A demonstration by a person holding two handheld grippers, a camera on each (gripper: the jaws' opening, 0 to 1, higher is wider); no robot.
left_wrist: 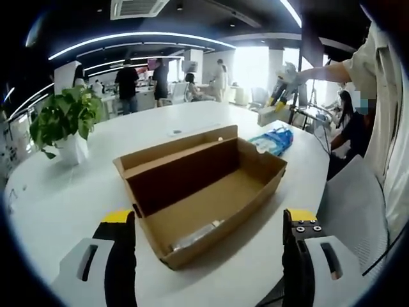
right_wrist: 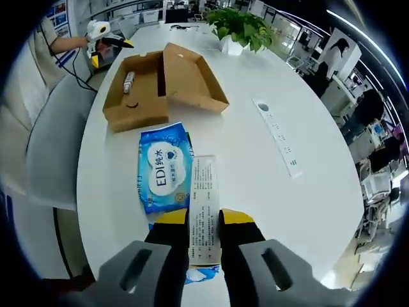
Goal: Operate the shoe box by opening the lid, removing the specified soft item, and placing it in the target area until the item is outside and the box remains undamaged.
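Fingers (right_wrist: 236,256) of the right gripper (right_wrist: 204,246) are pinching a paper strip (right_wrist: 204,204) beside the wipes (right_wrist: 165,169); left gripper (left_wrist: 208,256) is gaping before the opened box (left_wrist: 204,192); release is remaining.

my left gripper (left_wrist: 211,240) has black jaws with yellow tips on grey-white bodies with dark slots, and two screws are on one jaw. my right gripper (right_wrist: 204,240) looks the same. i wear a beige short sleeve (left_wrist: 361,61) and a white glove (right_wrist: 97,29).
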